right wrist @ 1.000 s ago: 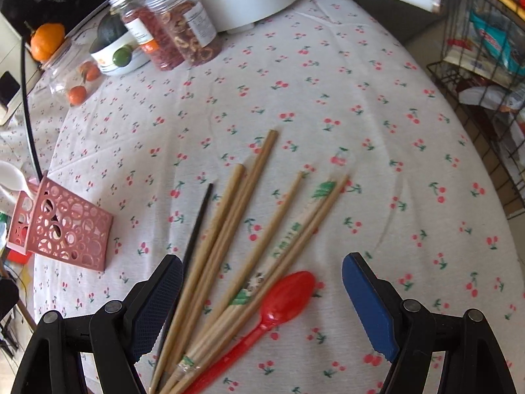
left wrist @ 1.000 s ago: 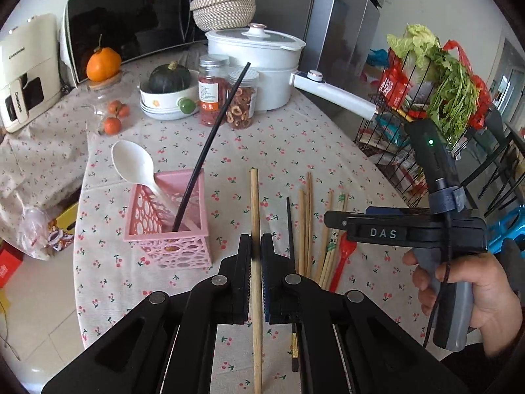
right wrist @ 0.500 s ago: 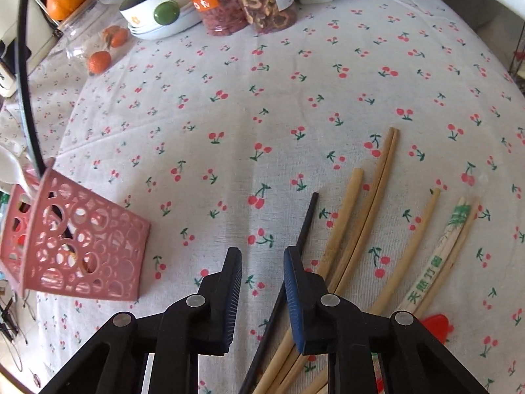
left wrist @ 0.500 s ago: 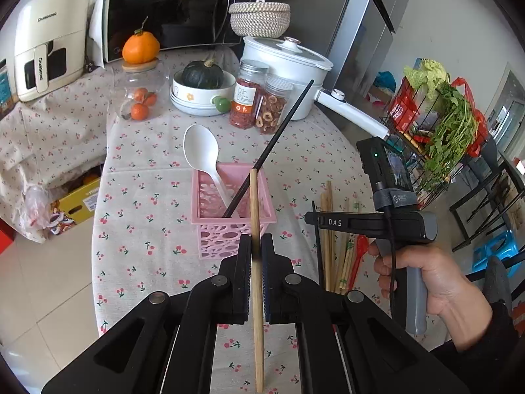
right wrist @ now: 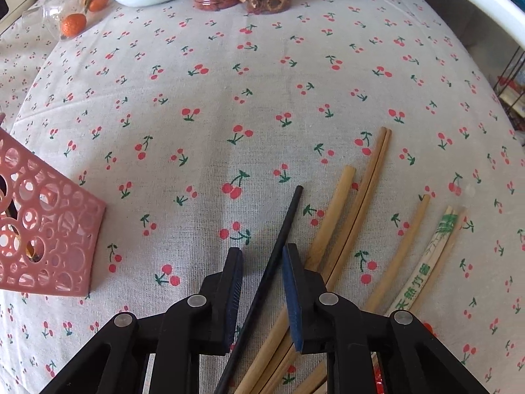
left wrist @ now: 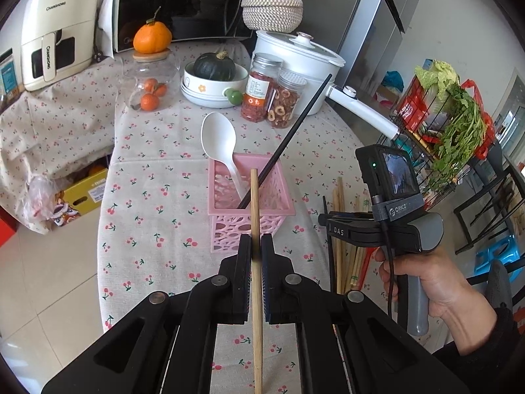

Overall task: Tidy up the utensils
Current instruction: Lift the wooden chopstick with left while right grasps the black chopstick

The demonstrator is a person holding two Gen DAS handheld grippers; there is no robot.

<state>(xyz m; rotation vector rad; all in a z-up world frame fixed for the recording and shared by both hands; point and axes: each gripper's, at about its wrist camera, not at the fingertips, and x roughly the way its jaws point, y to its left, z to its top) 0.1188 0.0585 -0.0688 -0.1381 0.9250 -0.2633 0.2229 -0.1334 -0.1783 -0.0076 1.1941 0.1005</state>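
My left gripper [left wrist: 257, 249] is shut on a wooden chopstick [left wrist: 254, 203] and holds it just in front of and above the pink basket [left wrist: 249, 226]. The basket holds a white spoon [left wrist: 219, 138] and a black chopstick [left wrist: 288, 141]. My right gripper [right wrist: 262, 259] is low over the table, its jaws narrowly open around a black chopstick [right wrist: 285, 220] that lies on the cloth. Several wooden chopsticks [right wrist: 357, 197] lie right of it. The pink basket [right wrist: 42, 226] is at the left of the right wrist view.
Jars [left wrist: 272, 95], a bowl with a squash [left wrist: 213, 75], a white pot [left wrist: 295, 55], an orange on a glass jar [left wrist: 151, 65] and a microwave [left wrist: 183, 3] stand at the back. A wire rack with greens [left wrist: 452, 124] is right of the table.
My left gripper has lifted the wooden chopstick and carried it over toward the pink basket. My right gripper has narrowed from wide open and lowered around the black chopstick on the table.
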